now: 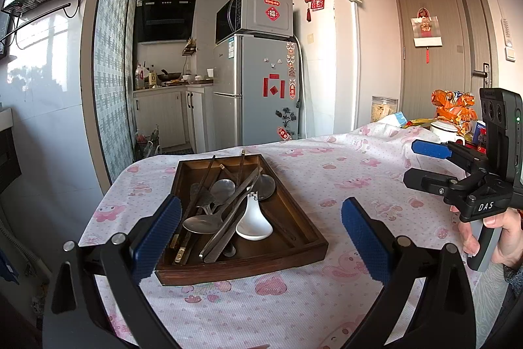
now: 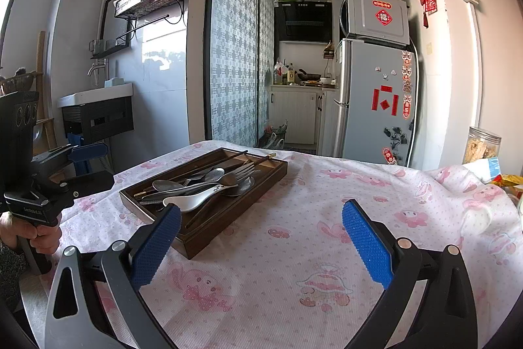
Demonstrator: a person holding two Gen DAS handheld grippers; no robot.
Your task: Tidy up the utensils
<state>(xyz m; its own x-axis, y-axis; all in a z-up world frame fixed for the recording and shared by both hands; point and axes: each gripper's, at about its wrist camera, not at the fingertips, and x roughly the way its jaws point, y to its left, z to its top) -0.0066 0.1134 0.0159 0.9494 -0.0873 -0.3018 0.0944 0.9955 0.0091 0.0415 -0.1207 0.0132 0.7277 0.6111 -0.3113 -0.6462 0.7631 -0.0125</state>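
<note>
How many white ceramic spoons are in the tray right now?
1. The white ceramic spoon lies on top of the metal utensils in the wooden tray, bowl toward the near end. Another could be buried under the pile, but none shows in either view.

Dark brown tray [image 1: 304, 254], white spoon [image 1: 253, 223], pink-printed white tablecloth [image 1: 327, 179].
</note>
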